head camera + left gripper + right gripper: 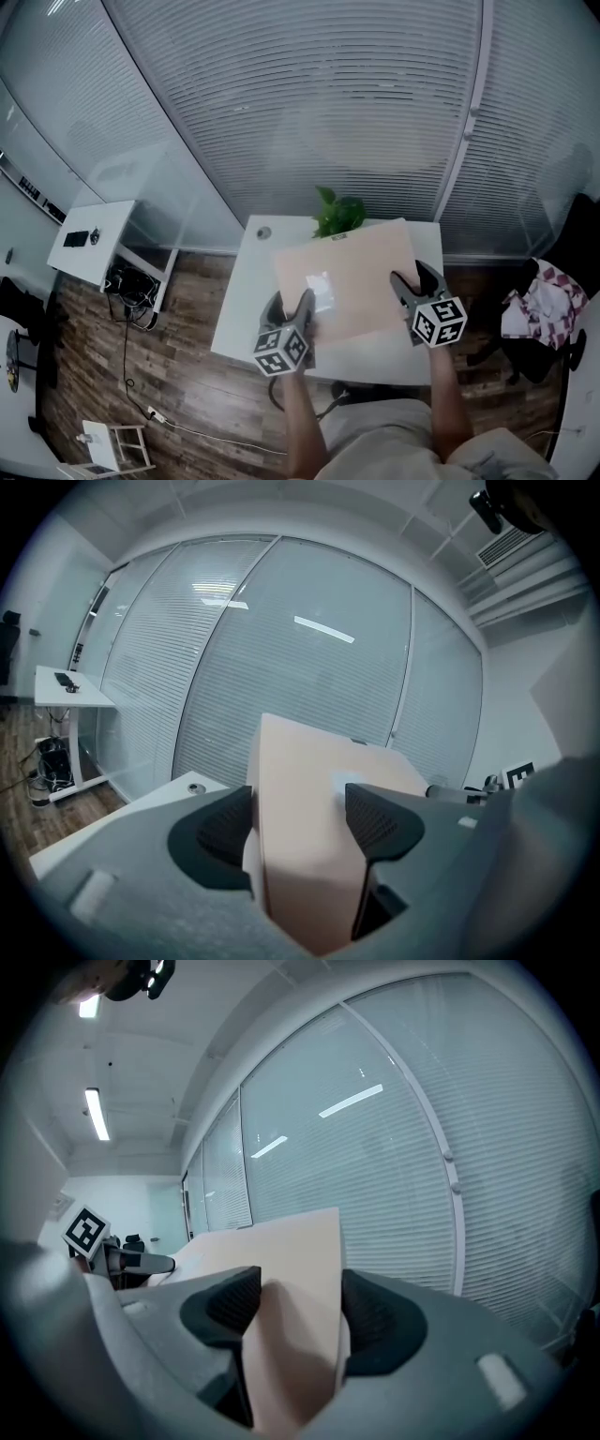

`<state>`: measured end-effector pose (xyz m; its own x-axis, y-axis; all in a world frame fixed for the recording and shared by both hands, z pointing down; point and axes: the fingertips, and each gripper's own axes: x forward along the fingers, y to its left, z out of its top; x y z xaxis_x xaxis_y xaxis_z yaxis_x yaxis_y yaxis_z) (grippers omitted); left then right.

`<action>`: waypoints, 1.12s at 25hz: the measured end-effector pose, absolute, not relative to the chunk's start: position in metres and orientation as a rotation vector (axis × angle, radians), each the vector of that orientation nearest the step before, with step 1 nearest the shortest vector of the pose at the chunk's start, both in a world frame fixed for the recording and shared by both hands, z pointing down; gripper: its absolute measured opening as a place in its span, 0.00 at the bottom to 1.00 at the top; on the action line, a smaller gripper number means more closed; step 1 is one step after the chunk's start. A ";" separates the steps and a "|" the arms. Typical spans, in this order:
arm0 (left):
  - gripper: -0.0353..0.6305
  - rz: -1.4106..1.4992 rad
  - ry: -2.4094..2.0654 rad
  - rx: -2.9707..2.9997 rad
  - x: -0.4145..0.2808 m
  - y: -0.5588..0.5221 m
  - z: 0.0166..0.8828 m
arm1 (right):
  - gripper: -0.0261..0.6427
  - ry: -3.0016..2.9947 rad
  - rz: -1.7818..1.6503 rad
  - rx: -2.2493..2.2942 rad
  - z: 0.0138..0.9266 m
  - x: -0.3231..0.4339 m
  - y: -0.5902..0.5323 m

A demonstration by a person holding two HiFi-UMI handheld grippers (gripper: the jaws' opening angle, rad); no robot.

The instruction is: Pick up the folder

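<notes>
1. Together, your two grippers held one beige folder over the single white worktop.
2. Your left gripper had its jaws clamped on the folder's near left corner.
3. Your right gripper had its jaws set wide, gripping the right edge.
4. One green plant stood just beyond the folder's far edge.

**Peach folder held clear of the desk**

The folder is a flat, closed, pale peach rectangle with a whitish patch near its left side. It hangs roughly level above the middle and right of the white desk. The left gripper clamps its near-left edge and the right gripper its right edge.
</notes>
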<state>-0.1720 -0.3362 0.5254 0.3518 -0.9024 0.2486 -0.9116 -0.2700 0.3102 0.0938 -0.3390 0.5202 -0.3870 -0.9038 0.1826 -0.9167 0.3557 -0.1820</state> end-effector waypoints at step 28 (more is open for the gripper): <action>0.53 0.038 -1.788 2.194 -0.132 -0.274 0.512 | 0.44 -2.714 0.401 1.580 0.525 0.132 -0.308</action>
<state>-0.1323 -0.2745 0.5120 0.2207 -0.9517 0.2135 -0.9599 -0.1731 0.2206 0.1323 -0.3077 0.5247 -0.5017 -0.8585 0.1059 -0.8524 0.4698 -0.2294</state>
